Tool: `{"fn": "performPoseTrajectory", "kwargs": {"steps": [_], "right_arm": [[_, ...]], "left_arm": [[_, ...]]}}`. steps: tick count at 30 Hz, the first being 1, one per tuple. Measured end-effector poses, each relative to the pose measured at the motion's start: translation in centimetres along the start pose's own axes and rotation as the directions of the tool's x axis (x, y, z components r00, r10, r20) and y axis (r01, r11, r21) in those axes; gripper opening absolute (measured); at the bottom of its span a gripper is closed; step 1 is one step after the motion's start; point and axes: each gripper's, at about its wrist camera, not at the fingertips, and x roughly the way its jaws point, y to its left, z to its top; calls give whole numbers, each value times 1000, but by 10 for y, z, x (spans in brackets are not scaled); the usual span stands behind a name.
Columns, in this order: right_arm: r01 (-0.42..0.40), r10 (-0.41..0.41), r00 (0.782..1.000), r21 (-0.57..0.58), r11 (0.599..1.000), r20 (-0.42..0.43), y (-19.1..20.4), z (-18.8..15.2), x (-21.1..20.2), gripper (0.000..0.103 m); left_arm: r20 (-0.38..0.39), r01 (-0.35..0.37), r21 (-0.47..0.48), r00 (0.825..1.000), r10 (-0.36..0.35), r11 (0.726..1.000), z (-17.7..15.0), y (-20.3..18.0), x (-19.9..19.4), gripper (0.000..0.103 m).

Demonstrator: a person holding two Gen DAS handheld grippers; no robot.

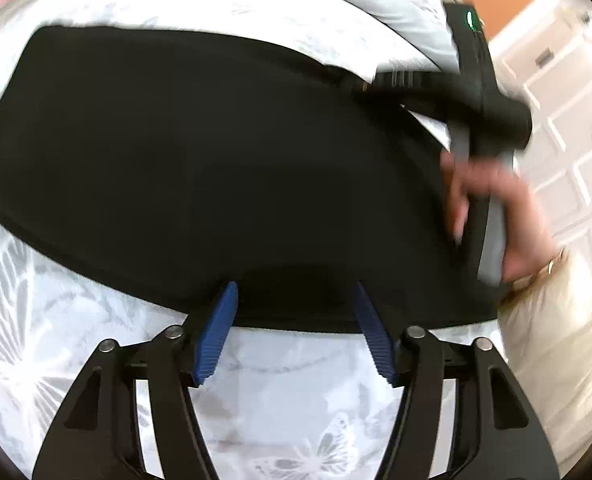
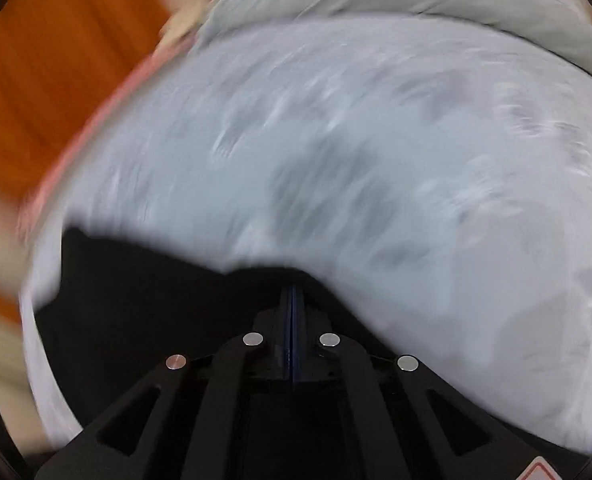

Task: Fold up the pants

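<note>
Black pants (image 1: 216, 168) lie spread flat on the white butterfly-print bed (image 1: 288, 400).

The left gripper (image 1: 296, 304) hovers at the pants' near hem, jaws apart around the edge; the right gripper (image 2: 293, 292), at the pants' far side, has its jaws pressed together on black fabric.

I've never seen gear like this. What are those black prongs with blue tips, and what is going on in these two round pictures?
Each picture comes from a camera on a hand-held gripper, looking along its two fingers. A person holds one in each hand. The left view shows the left gripper open, its blue pads at the near edge of black pants lying on a white butterfly-print bedsheet. The person's right hand holds the other tool. In the blurred right view, the right gripper is shut, seemingly on the pants' edge.
</note>
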Motion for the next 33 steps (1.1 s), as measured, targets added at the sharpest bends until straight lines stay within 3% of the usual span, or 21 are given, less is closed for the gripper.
{"fn": "performPoseTrajectory", "kwargs": {"steps": [1, 2, 4, 6, 7, 8, 11, 13, 14, 15, 16, 18, 20, 21, 23, 24, 26, 28, 30, 33], "right_arm": [[-6, 4, 997, 30, 1000, 71, -1, 2, -24, 12], [-45, 39, 994, 52, 998, 106, -3, 0, -42, 12], [-33, 24, 988, 58, 998, 150, -14, -14, -89, 12], [60, -68, 984, 48, 997, 165, -35, -42, -133, 28], [125, -133, 975, 57, 991, 176, -51, -62, -156, 46], [197, -208, 957, 72, 978, 201, -67, -85, -177, 53], [335, -375, 896, 191, 923, 239, -120, -151, -226, 53], [357, -437, 878, 340, 870, 195, -162, -178, -248, 53], [338, -441, 880, 423, 841, 174, -185, -190, -263, 53], [312, -438, 879, 467, 827, 189, -200, -198, -275, 53], [304, -456, 864, 503, 809, 212, -215, -209, -293, 53], [405, -563, 808, 527, 747, 176, -239, -232, -321, 58], [502, -653, 745, 530, 683, 137, -258, -256, -348, 78], [515, -672, 729, 539, 667, 135, -266, -265, -358, 79], [525, -696, 708, 571, 631, 118, -290, -291, -383, 79], [525, -700, 706, 585, 619, 106, -300, -296, -388, 80], [505, -694, 715, 621, 600, 89, -325, -317, -399, 81], [464, -662, 746, 658, 593, 71, -350, -333, -402, 81], [461, -639, 767, 647, 607, 52, -361, -335, -389, 81], [469, -622, 781, 604, 644, 57, -362, -327, -372, 81]], "left_arm": [[6, -4, 16, 1000, 4, 1000, 0, -1, -2, 66], [17, -8, 27, 1000, 7, 1000, 1, -2, -4, 67], [52, -20, 40, 998, 18, 999, 3, -3, -11, 67], [83, -22, 47, 996, 18, 999, 4, -3, -18, 67], [96, -36, 52, 995, 31, 998, 5, -4, -20, 68], [105, -50, 56, 993, 43, 997, 5, -4, -21, 68], [165, -152, 89, 977, 136, 984, 7, -8, -26, 70], [219, -252, 118, 950, 222, 960, 7, -14, -28, 72], [252, -309, 132, 930, 269, 942, 6, -18, -29, 79], [280, -357, 139, 909, 309, 924, 6, -21, -30, 82], [304, -393, 142, 891, 338, 908, 6, -22, -31, 85], [352, -460, 144, 852, 389, 876, 7, -25, -33, 86], [385, -493, 139, 826, 411, 859, 7, -29, -35, 91], [408, -503, 128, 812, 416, 855, 8, -27, -38, 92], [430, -500, 102, 802, 415, 860, 15, -40, -38, 93], [436, -493, 77, 798, 415, 867, 19, -35, -40, 94], [436, -481, 40, 797, 418, 876, 20, -66, -29, 94], [431, -481, 3, 792, 433, 877, 21, -80, -27, 94], [440, -480, -10, 785, 435, 877, 27, -86, -16, 94], [481, -511, -5, 752, 450, 860, 26, -101, -4, 94]]}}
